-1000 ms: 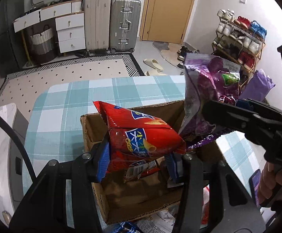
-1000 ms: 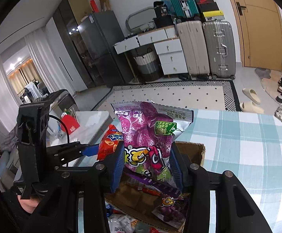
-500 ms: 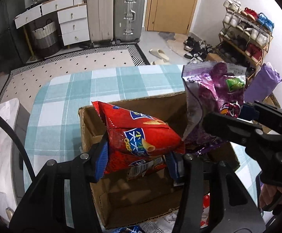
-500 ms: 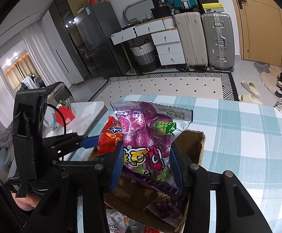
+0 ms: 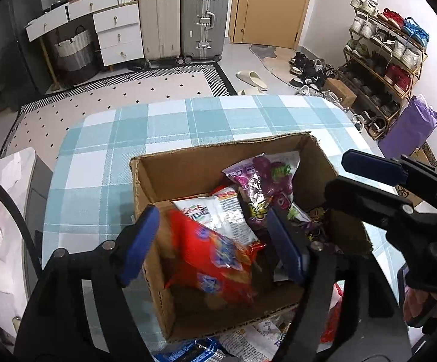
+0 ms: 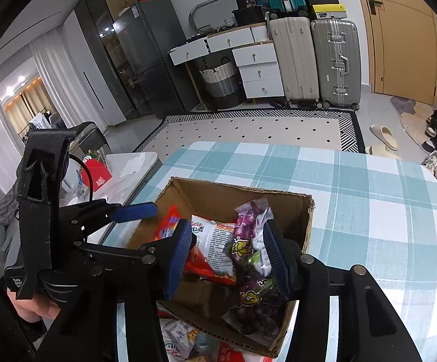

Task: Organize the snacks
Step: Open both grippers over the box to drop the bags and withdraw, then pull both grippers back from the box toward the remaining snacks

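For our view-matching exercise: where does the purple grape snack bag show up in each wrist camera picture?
Left wrist: purple grape snack bag lies in the far right part of the cardboard box.
Right wrist: the bag sits centre frame, between the right gripper's fingers.
Shared landmark: silver suitcase.

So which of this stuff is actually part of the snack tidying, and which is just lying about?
Part of the job:
cardboard box
red bag
purple bag
white bag
loose packets

Just lying about:
suitcases
shoe rack
slippers
basket
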`<state>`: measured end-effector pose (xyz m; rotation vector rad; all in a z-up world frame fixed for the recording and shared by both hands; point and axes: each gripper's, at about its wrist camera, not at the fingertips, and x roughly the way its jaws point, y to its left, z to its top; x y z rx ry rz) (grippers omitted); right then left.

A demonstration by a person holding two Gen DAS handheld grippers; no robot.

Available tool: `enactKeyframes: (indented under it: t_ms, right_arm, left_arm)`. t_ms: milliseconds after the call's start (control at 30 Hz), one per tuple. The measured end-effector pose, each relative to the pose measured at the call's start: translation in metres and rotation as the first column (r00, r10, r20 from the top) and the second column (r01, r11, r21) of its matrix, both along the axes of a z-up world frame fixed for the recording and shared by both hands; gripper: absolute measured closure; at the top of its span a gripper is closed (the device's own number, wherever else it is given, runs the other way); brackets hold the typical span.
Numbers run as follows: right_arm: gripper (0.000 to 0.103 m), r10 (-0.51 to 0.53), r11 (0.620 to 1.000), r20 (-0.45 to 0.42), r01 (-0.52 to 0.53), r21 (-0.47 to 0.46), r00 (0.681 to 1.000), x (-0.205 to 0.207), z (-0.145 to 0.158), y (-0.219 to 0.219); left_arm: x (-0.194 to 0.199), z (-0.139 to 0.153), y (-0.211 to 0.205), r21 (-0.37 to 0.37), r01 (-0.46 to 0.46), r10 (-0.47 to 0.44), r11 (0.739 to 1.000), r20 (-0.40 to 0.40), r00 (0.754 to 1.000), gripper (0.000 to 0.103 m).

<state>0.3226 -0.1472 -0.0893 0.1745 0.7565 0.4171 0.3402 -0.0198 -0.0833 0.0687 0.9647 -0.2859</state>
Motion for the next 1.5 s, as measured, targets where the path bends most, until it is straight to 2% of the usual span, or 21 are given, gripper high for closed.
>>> enactKeyframes:
  t_ms: [200, 467, 700, 867, 967, 1133, 1267, 1500]
  right_arm:
    - [0.051, -0.011, 1.0, 0.026, 0.011, 0.008, 1.0, -0.014, 0.013, -0.004]
    - [0.047, -0.018, 1.0, 0.076, 0.018, -0.003, 0.997, -0.038, 0.035, -0.008]
    - [0.033, -0.021, 1.0, 0.141, 0.021, -0.002, 0.99, -0.072, 0.059, -0.012]
    - [0.029, -0.034, 0.999, 0.186, 0.034, -0.001, 0.982, -0.098, 0.073, -0.019]
    - [0.018, -0.047, 0.999, 0.227, 0.049, -0.004, 0.973, -0.116, 0.083, -0.022]
    - [0.013, -0.061, 0.998, 0.283, 0.061, 0.007, 0.957, -0.144, 0.098, -0.025]
    - [0.009, -0.053, 0.999, 0.318, 0.054, 0.006, 0.947, -0.167, 0.104, -0.024]
    - [0.005, -0.053, 0.998, 0.393, 0.058, -0.002, 0.918, -0.21, 0.101, -0.018]
  left_arm:
    - [-0.015, 0.015, 0.001, 0.001, 0.006, -0.006, 1.0, 0.026, 1.0, 0.027]
    - [-0.052, 0.043, 0.0, 0.014, -0.001, -0.001, 1.0, 0.102, 0.995, 0.027]
    - [-0.092, 0.065, 0.005, 0.031, -0.015, 0.009, 0.999, 0.19, 0.982, 0.024]
    - [-0.12, 0.077, 0.01, 0.038, -0.022, 0.013, 0.999, 0.229, 0.973, 0.023]
    - [-0.134, 0.084, 0.012, 0.049, -0.033, 0.02, 0.998, 0.252, 0.967, 0.023]
    - [-0.164, 0.098, 0.016, 0.05, -0.037, 0.02, 0.998, 0.299, 0.954, 0.021]
    - [-0.194, 0.106, 0.016, 0.03, -0.002, -0.008, 1.0, 0.325, 0.946, 0.02]
    - [-0.238, 0.115, 0.015, -0.044, 0.001, 0.015, 0.999, 0.363, 0.932, 0.019]
